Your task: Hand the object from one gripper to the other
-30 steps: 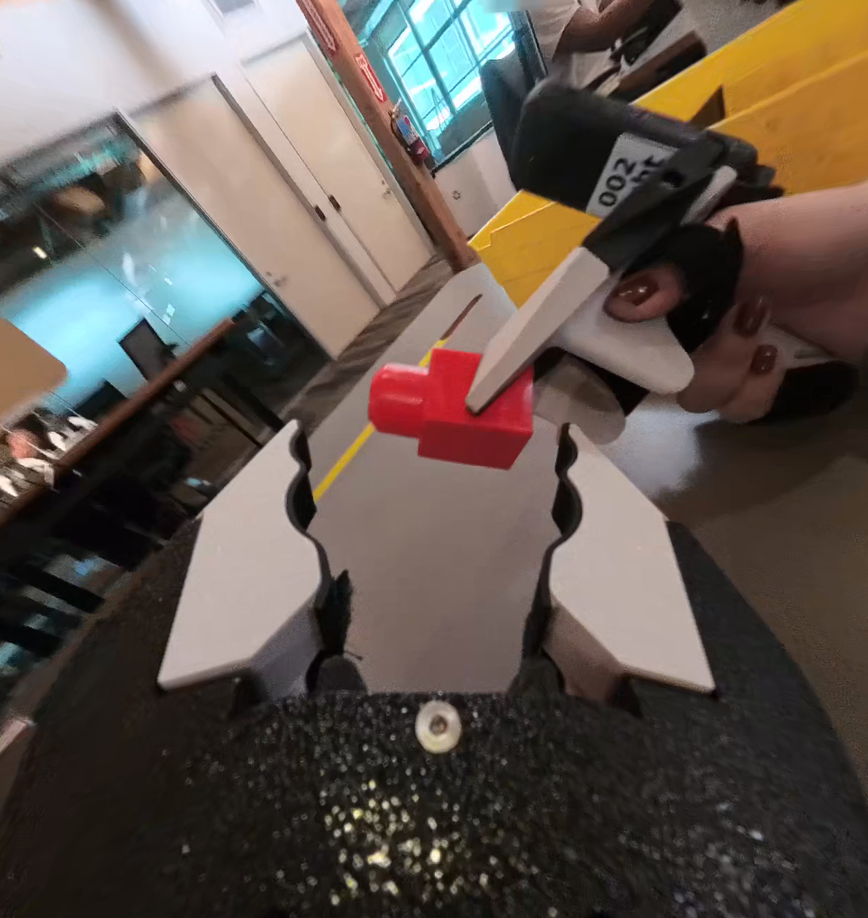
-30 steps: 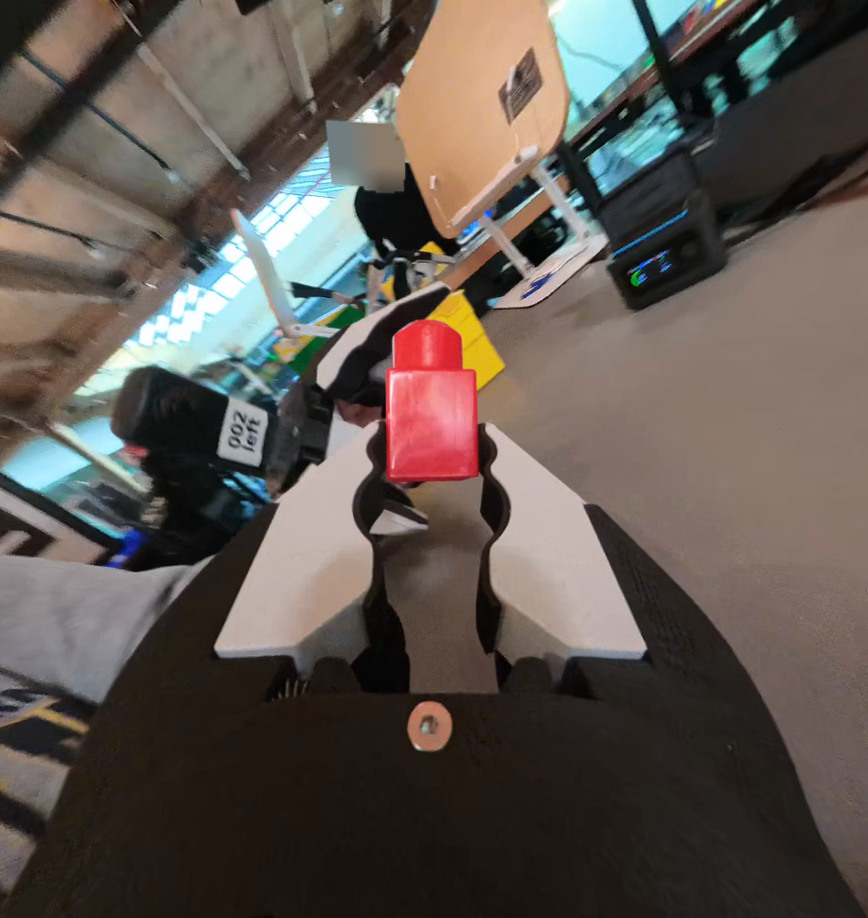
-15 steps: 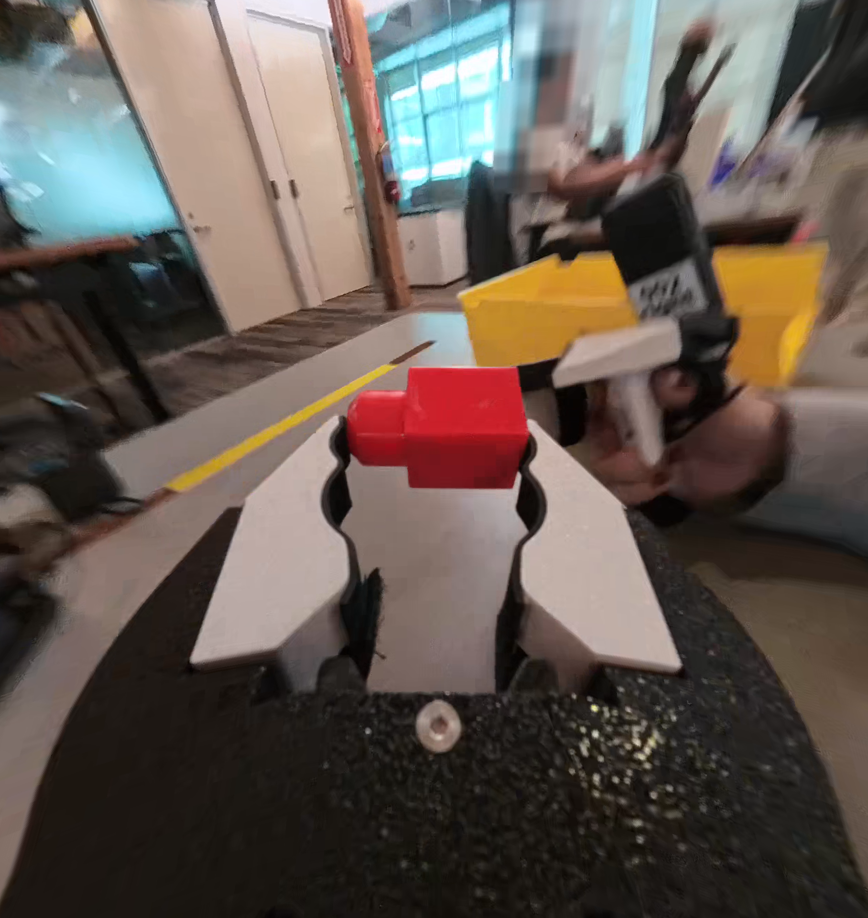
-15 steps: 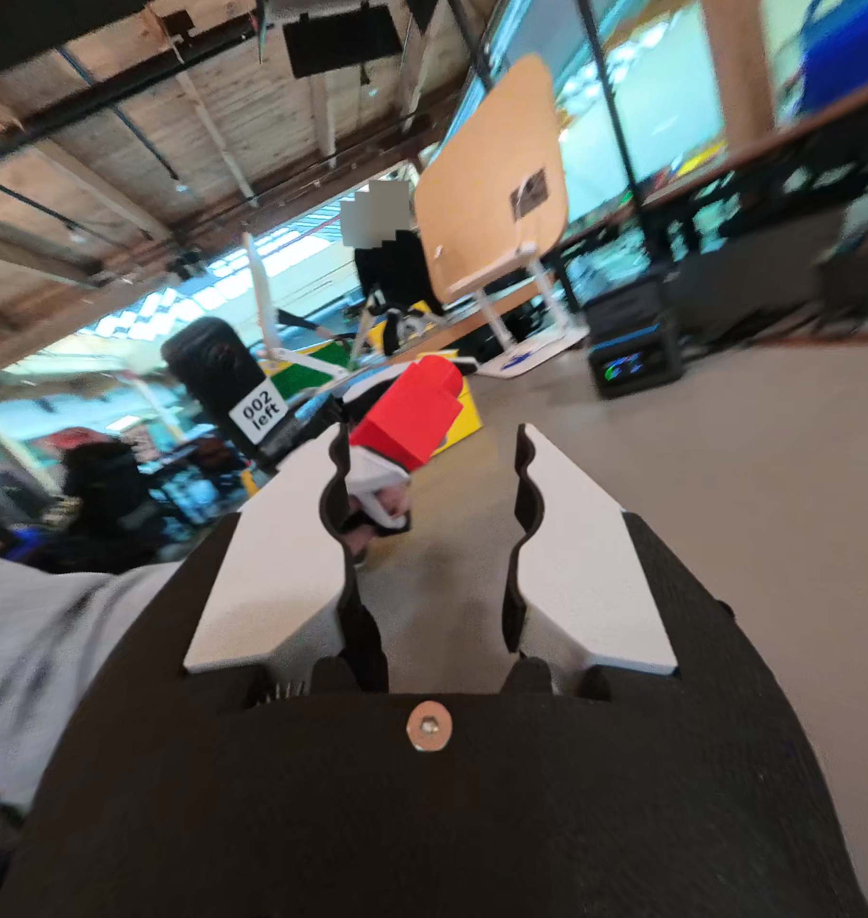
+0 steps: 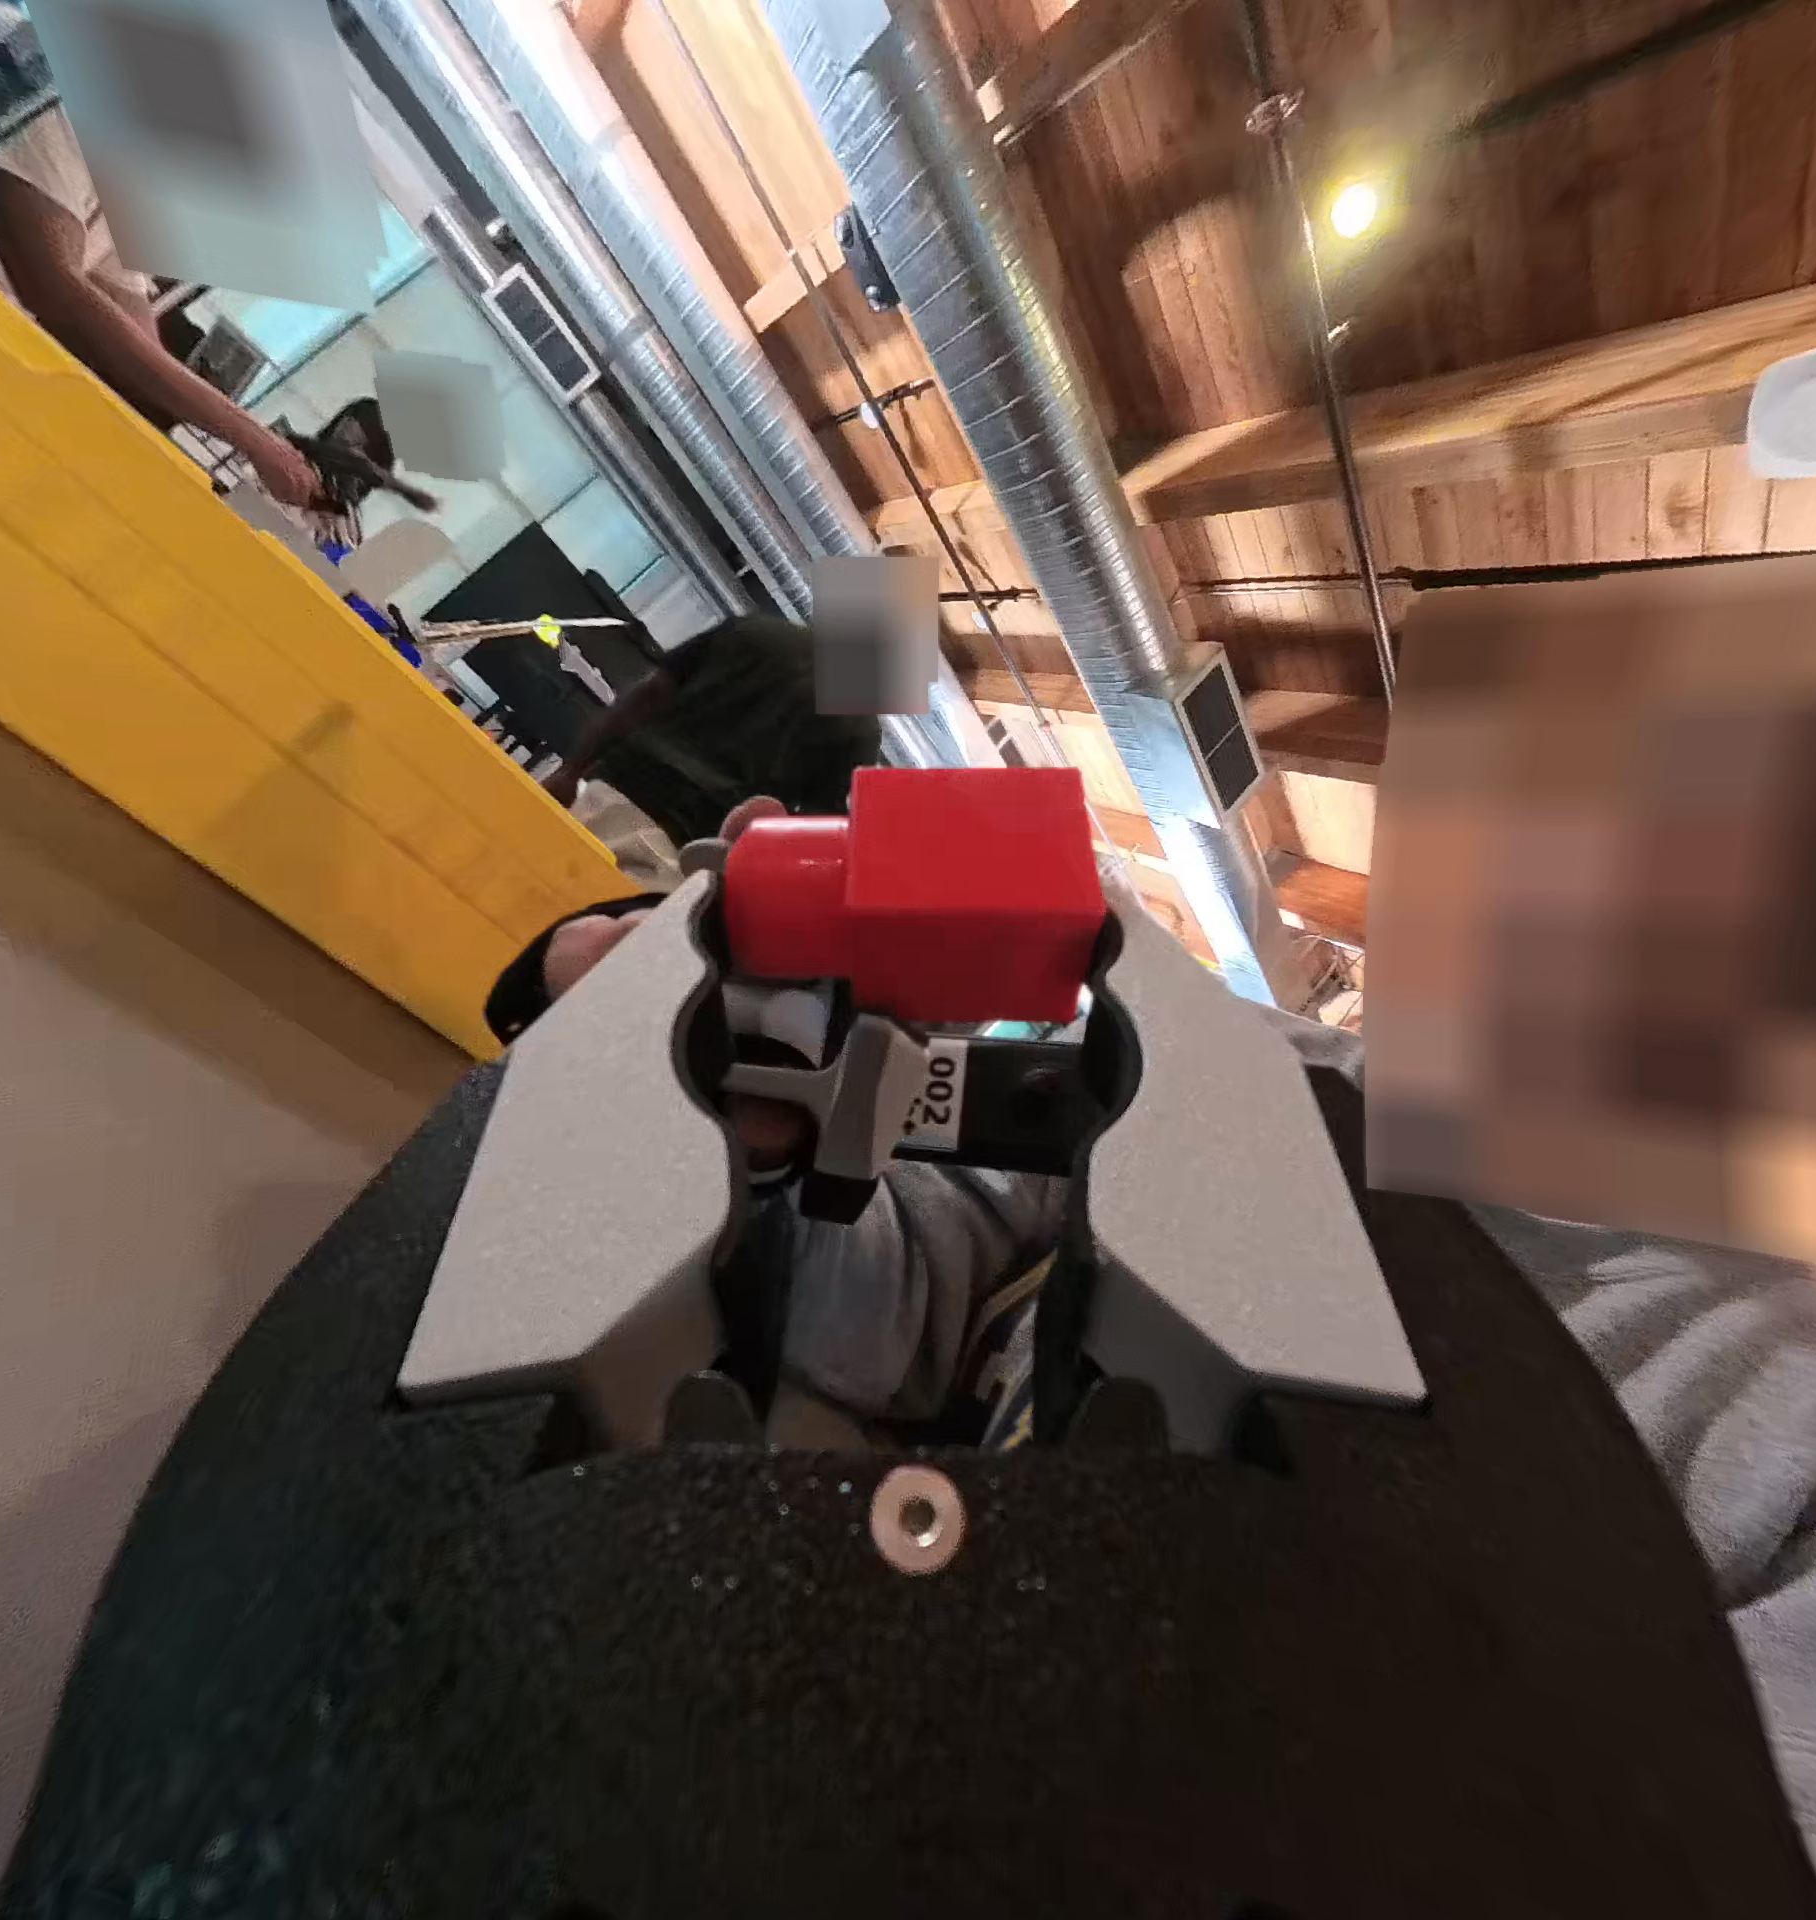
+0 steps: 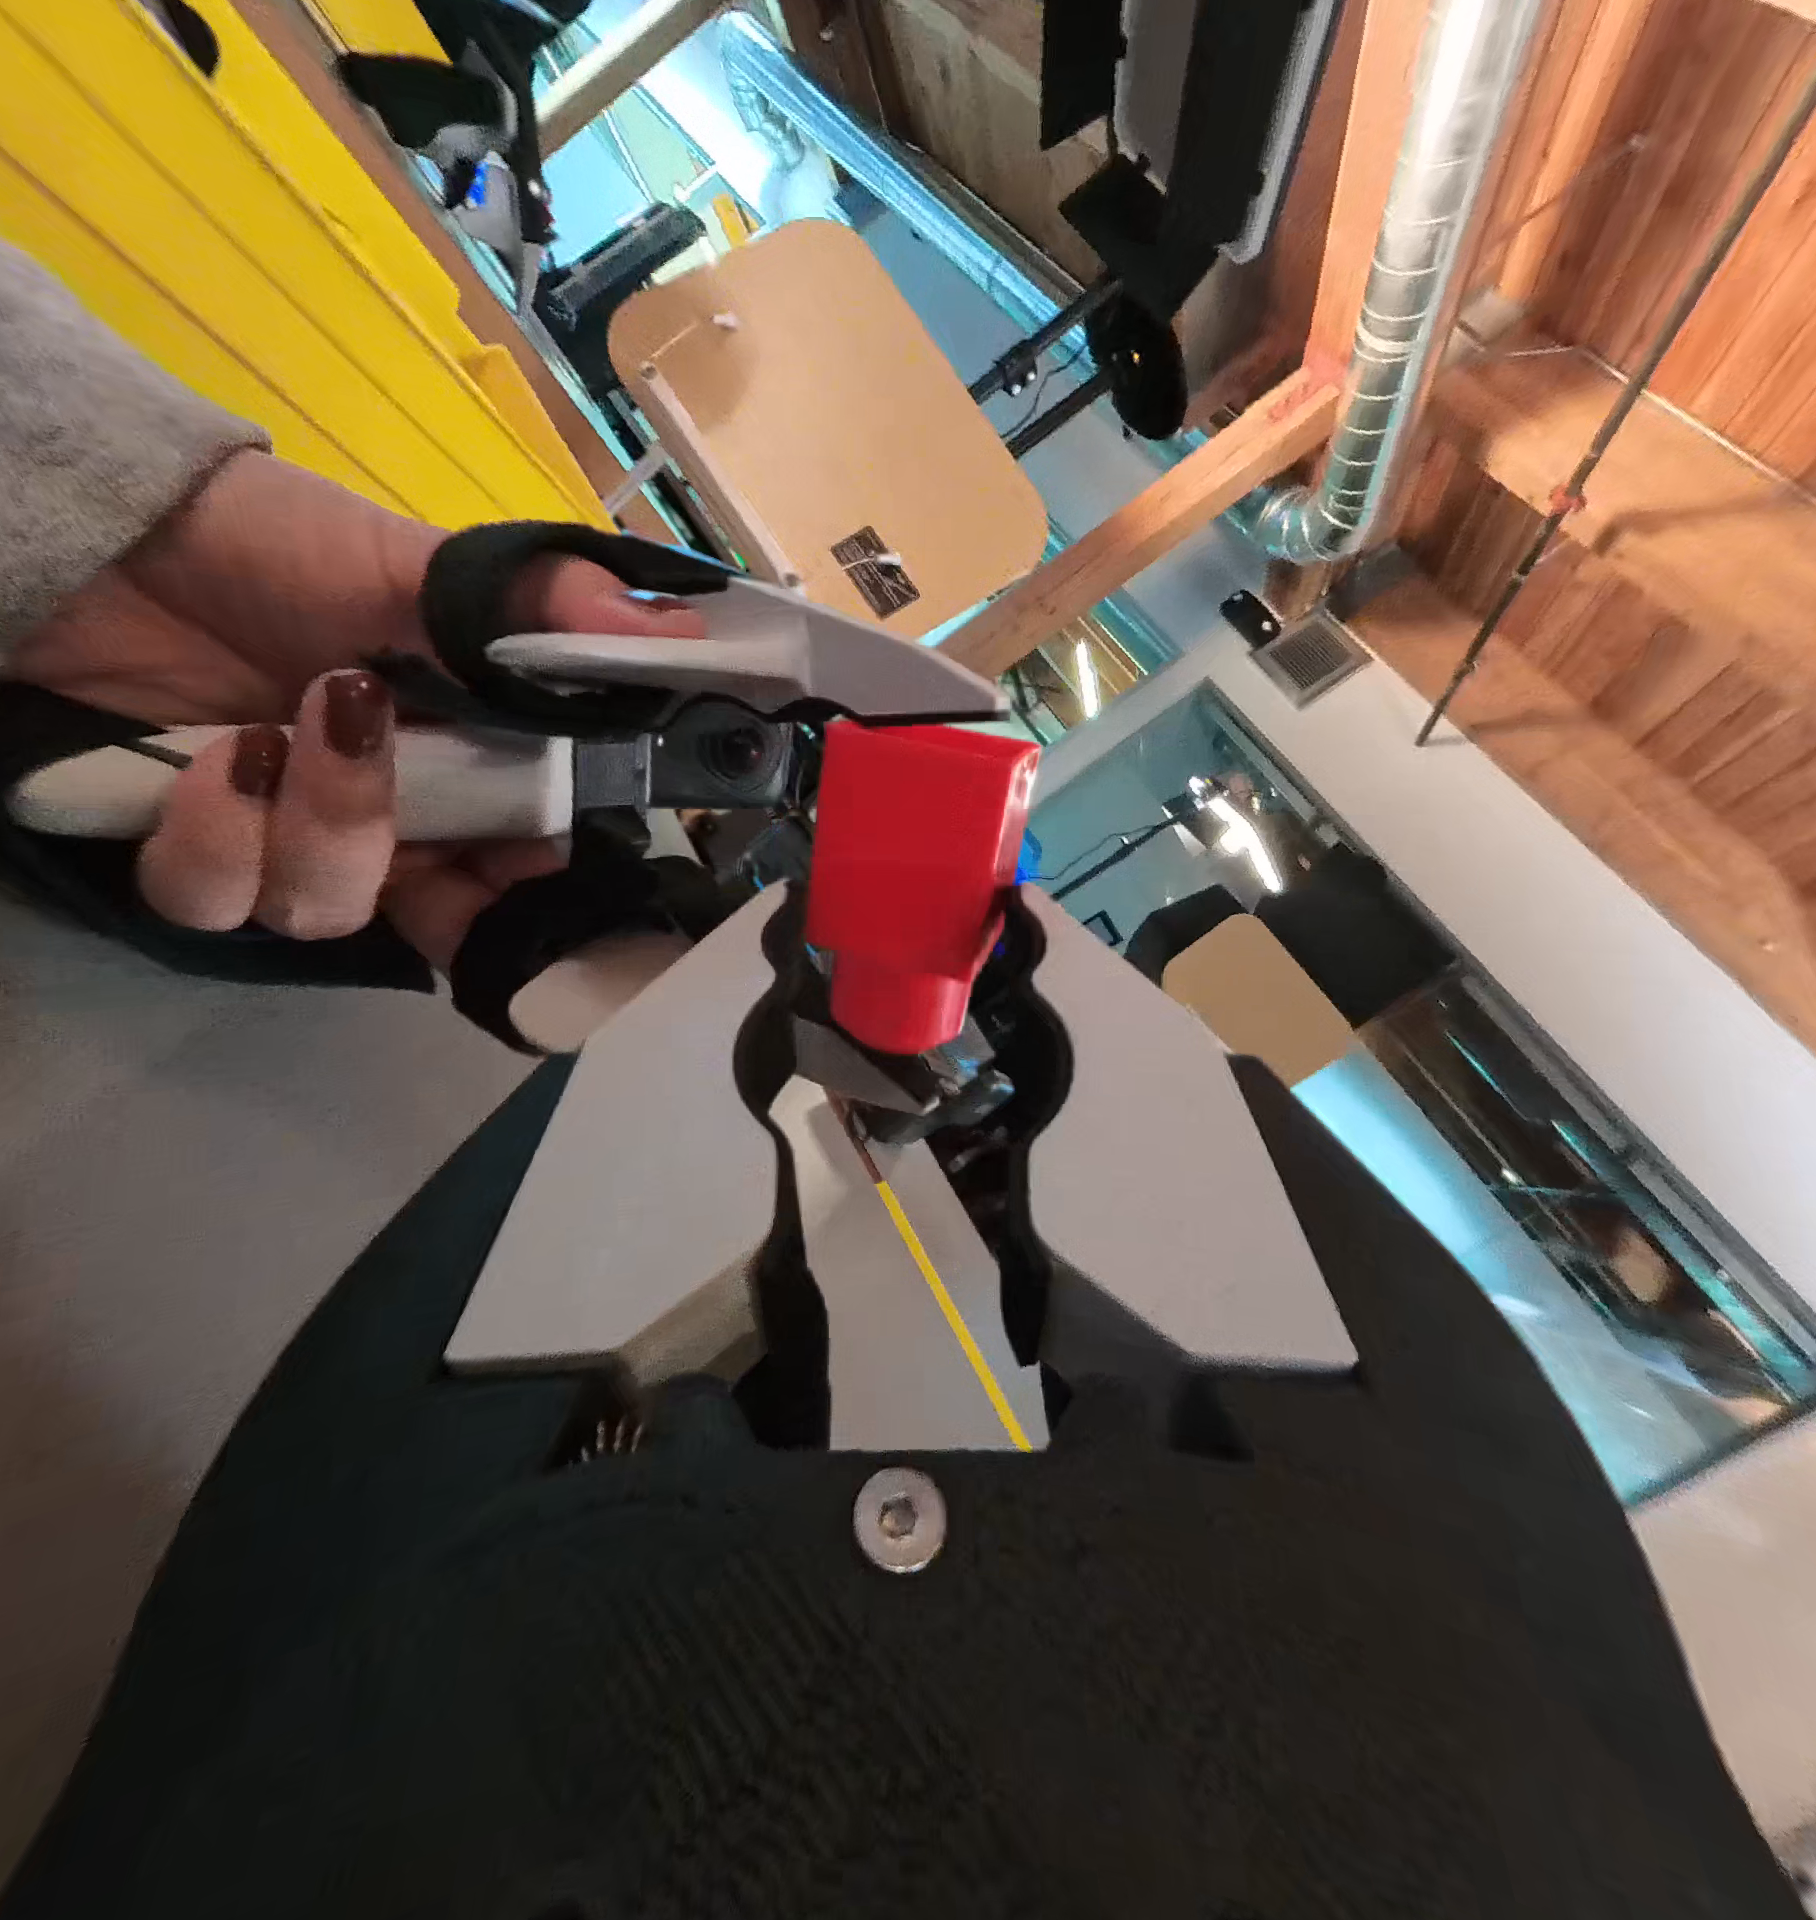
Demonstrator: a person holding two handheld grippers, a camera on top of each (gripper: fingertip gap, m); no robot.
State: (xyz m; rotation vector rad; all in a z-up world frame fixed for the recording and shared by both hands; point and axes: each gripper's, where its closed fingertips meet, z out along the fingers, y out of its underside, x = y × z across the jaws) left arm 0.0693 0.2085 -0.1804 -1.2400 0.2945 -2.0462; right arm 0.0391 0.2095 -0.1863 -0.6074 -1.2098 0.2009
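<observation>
Currently the red block [image 5: 971,894] sits between the left gripper [image 5: 904,925] fingertips, stud pointing sideways — jaws closed on it, both pads touching. In the right wrist view the same block [image 6: 914,862] sits at the right gripper [image 6: 899,935] tips, jaws narrowed around its stud end; whether they actually pinch it, I cannot tell. Judgement: the handover is mid-exchange. To do it well — confirm a firm right-side clamp before the left lets go, and keep both tools steady, no twisting.
</observation>
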